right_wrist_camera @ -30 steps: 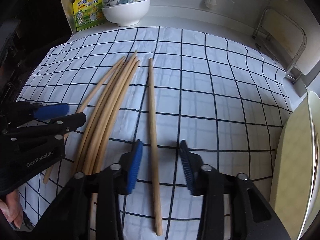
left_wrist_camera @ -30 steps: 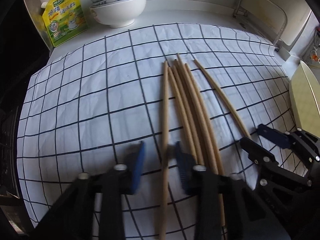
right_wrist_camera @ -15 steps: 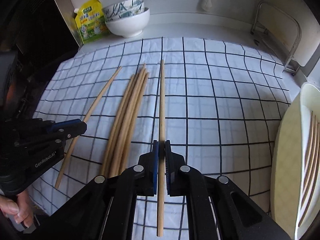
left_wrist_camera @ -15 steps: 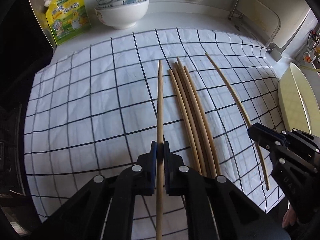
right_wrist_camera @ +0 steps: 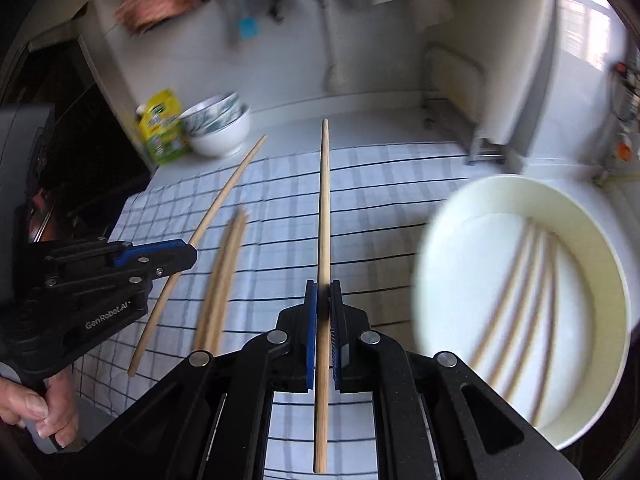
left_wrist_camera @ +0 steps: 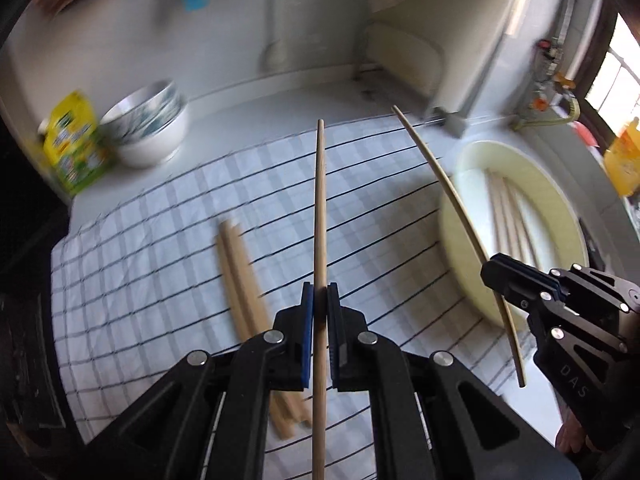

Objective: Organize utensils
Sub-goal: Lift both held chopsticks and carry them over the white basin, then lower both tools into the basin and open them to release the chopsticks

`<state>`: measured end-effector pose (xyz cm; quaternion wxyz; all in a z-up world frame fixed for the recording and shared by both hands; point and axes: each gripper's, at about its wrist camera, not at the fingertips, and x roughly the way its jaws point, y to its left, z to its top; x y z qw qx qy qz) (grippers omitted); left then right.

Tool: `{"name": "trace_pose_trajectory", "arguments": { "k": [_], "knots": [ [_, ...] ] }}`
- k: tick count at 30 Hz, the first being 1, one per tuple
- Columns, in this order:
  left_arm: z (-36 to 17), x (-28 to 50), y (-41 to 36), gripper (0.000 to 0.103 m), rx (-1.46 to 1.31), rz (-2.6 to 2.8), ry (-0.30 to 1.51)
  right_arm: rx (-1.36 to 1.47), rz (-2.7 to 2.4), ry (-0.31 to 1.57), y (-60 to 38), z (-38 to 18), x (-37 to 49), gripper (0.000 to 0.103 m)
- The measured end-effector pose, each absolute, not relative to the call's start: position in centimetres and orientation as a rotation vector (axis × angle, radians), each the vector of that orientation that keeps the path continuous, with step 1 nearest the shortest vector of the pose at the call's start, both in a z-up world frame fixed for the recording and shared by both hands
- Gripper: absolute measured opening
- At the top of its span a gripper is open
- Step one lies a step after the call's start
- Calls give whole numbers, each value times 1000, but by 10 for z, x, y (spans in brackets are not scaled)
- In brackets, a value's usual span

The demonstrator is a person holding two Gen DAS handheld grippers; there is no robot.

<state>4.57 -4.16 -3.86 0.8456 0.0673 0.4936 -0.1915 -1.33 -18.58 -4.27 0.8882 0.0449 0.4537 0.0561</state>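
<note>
1. Aloft, the left hand-held gripper (left_wrist_camera: 319,312) is clamped on one chopstick (left_wrist_camera: 320,216), raised above the checked cloth (left_wrist_camera: 160,240).
2. Right hand-held gripper (right_wrist_camera: 324,304) pinches a second chopstick (right_wrist_camera: 325,200), also clear of the cloth.
3. Loose chopsticks (left_wrist_camera: 240,280) lie bundled on the cloth, left of both held sticks.
4. Round cream tray (right_wrist_camera: 600,264) sits to the right, with several chopsticks (right_wrist_camera: 520,292) lying inside.
5. Stacked bowls (left_wrist_camera: 148,128) and a yellow packet (left_wrist_camera: 72,148) stand on the bench at far left.

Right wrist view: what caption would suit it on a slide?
Right gripper shut on a chopstick above the checked cloth, beside a round tray holding more chopsticks.
</note>
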Motion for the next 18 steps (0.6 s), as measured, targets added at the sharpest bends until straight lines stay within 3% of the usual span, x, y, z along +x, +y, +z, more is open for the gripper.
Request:
{"name": "trace_pose_trajectory", "arguments": {
  "k": [9, 18],
  "knots": [
    [-28, 44, -194, 7, 217, -661, 1004, 231, -117, 934, -325, -46, -44, 6],
    [-68, 54, -289, 7, 311, -726, 1090, 325, -156, 999, -390, -80, -37, 6]
  ]
}}
